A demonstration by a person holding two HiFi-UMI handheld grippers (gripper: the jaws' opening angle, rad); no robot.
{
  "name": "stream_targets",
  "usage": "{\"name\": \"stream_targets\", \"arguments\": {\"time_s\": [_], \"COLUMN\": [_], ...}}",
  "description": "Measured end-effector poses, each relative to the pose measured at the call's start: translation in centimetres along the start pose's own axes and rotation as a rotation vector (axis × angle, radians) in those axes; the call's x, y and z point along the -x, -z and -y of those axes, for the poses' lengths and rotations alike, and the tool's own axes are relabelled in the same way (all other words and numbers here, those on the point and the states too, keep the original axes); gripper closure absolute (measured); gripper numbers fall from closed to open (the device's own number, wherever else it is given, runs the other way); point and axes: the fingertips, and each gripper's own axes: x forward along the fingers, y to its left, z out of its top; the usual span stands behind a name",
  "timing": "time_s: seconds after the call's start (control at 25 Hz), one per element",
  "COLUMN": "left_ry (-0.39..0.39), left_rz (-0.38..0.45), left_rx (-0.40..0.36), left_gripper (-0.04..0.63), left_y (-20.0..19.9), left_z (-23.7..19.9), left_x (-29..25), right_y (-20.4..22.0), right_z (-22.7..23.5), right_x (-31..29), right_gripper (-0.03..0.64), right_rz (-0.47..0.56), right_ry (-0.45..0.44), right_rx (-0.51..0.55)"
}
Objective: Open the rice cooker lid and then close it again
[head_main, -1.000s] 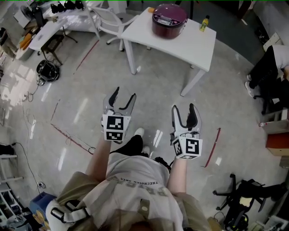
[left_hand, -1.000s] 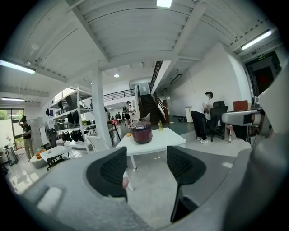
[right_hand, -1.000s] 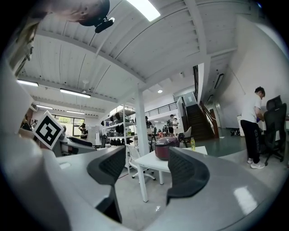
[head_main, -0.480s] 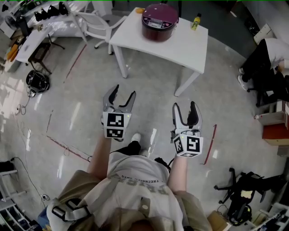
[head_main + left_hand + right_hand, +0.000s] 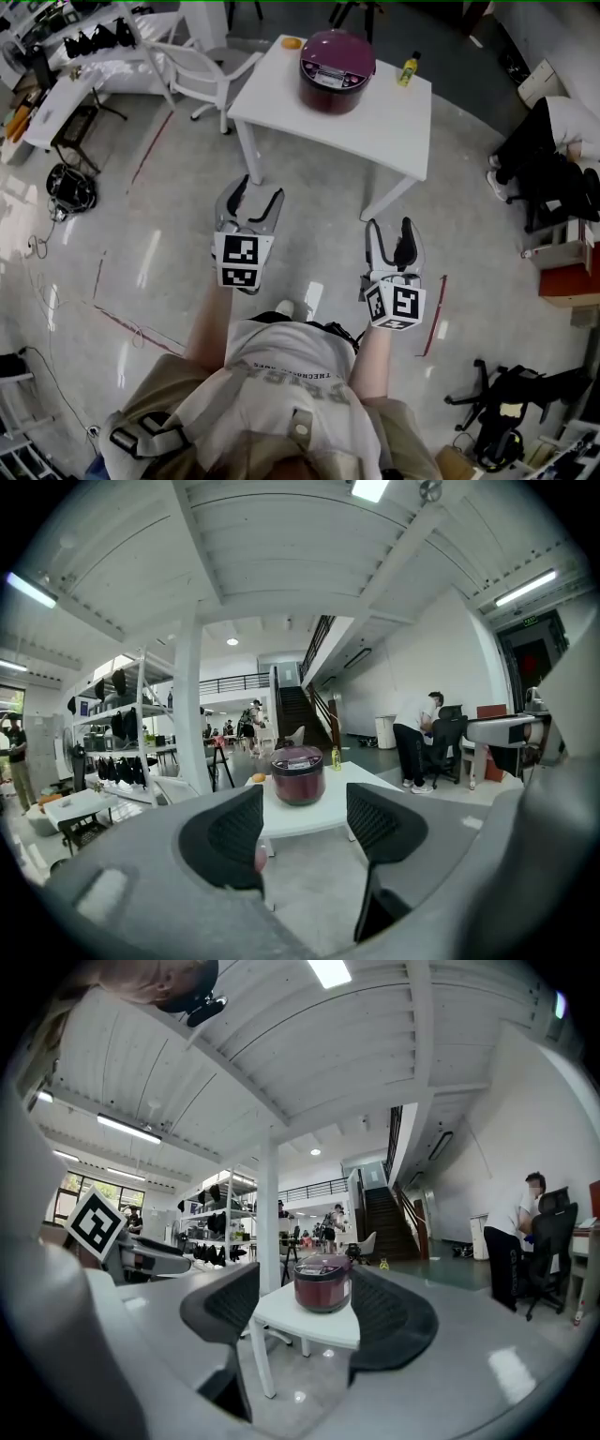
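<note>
Maroon rice cooker (image 5: 336,61) closed on table (image 5: 384,105); left gripper (image 5: 261,190), right gripper (image 5: 389,226) held forward toward it, fingers (image 5: 225,838) spread, empty.

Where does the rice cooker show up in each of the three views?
Head view: rice cooker at top centre, lid shut, on the white table.
Left gripper view: rice cooker near centre, far off, framed between the jaws.
Right gripper view: rice cooker just below centre, between the jaws.
Shared landmark: the white table under it.
</note>
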Motion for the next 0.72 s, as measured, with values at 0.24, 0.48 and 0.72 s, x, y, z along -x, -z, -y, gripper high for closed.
{"name": "stream_targets", "arguments": {"time_s": [0.24,0.48,0.72], "left_ry": [-0.001,-0.007,-0.016], "left_rz": [-0.026,-0.053,-0.070], "left_rx": [0.015,0.034,0.040], "left_gripper": [0.310,0.310,0.310], "left_y": [1.2,2.4,3.0], "left_z": [-2.4,-3.6,-4.5], "left_x": [-1.4,-2.7,-4.2], "right_y": [0.8,1.4,2.1], "right_z": [-0.5,-0.9,-0.6], "right_x": [-2.4,-4.4,-6.9], "right_gripper": [0.336,0.336,0.336], "right_rz": [-0.025,-0.050,-0.068], "right_ry": [0.012,0.001,-0.011], "right_rx": [0.000,0.008,0.009]}}
